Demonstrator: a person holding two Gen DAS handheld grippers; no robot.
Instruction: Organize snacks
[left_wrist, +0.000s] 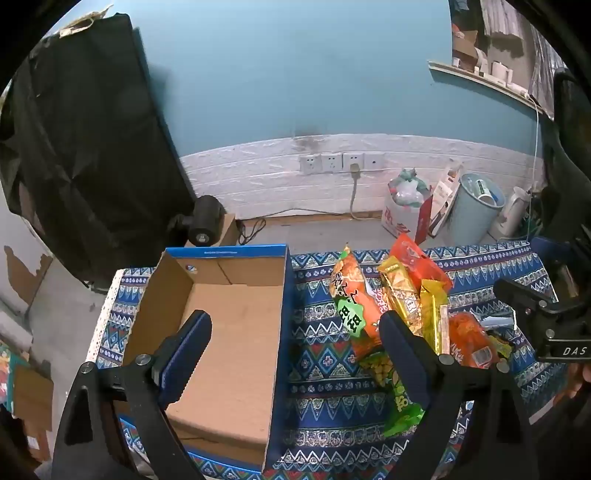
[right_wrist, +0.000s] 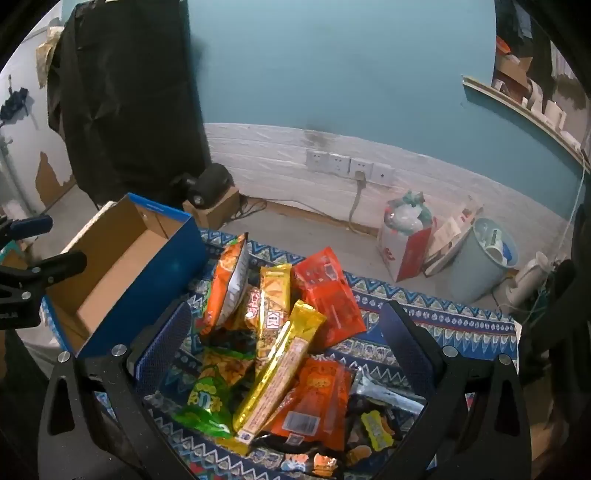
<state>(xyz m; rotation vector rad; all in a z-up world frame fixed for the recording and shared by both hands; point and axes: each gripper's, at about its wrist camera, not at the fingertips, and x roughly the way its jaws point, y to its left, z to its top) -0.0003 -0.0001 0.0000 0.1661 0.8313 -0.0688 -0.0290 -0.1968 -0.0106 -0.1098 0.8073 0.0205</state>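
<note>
An empty blue cardboard box (left_wrist: 236, 332) stands open on the patterned cloth, also in the right wrist view (right_wrist: 122, 273) at the left. A pile of snack packets (right_wrist: 280, 339) lies to its right: an orange-green bag (left_wrist: 351, 295), gold packets (left_wrist: 402, 295), a red packet (right_wrist: 328, 291), a green pea bag (right_wrist: 207, 402). My left gripper (left_wrist: 295, 339) is open and empty, one finger over the box, the other over the pile's left edge. My right gripper (right_wrist: 288, 325) is open and empty, hovering over the pile, its jaws wide on either side.
The table carries a blue patterned cloth (left_wrist: 325, 369). Behind it on the floor are a grey bin (left_wrist: 476, 206), a red-white bag (left_wrist: 402, 214), a white kettle (left_wrist: 511, 212) and a black lamp on a carton (left_wrist: 203, 221). A black cloth (left_wrist: 85, 147) hangs at the left.
</note>
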